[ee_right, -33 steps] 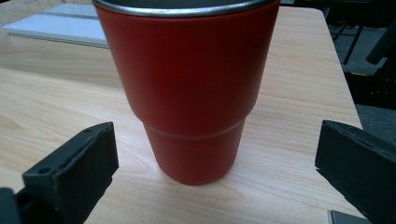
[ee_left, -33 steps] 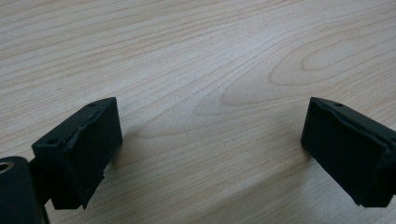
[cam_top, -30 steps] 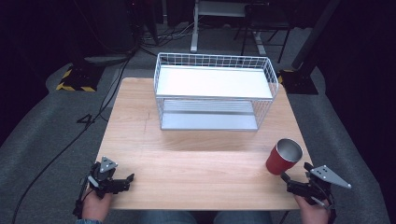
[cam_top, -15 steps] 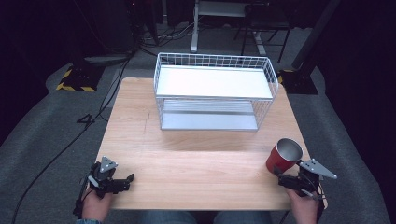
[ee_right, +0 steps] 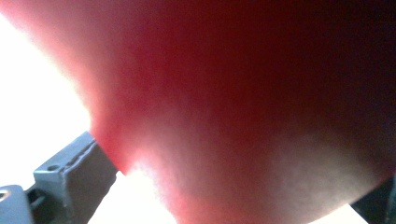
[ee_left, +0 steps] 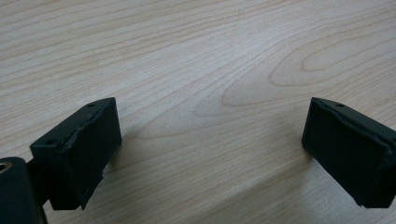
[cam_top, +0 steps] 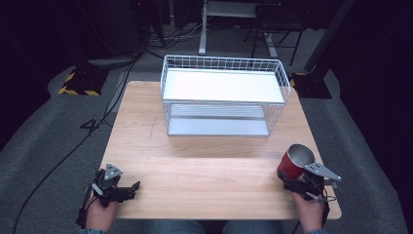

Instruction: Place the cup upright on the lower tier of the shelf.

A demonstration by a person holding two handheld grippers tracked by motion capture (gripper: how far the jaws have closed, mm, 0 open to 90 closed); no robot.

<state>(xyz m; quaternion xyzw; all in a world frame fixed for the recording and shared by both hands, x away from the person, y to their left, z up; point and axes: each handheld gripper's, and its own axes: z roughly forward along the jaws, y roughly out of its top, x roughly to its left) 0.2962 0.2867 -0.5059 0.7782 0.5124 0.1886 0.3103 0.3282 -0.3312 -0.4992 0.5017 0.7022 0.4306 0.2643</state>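
Note:
A red cup (cam_top: 293, 162) with a shiny metal inside stands upright near the table's front right corner. My right gripper (cam_top: 290, 182) is low at the cup's near side, its jaws spread wide on either side of the base. In the right gripper view the cup's red wall (ee_right: 243, 93) looms very close, and the left fingertip (ee_right: 74, 175) sits right at its edge. My left gripper (cam_top: 130, 189) rests open near the front left corner, with bare wood between its jaws (ee_left: 210, 144).
A white wire basket (cam_top: 224, 92) with a white shelf on top stands at the back middle of the wooden table (cam_top: 209, 170). Dark floor, cables and a desk frame lie beyond the table.
My right gripper has moved left and forward to the red cup, which now sits between its jaws. The left gripper has stayed still.

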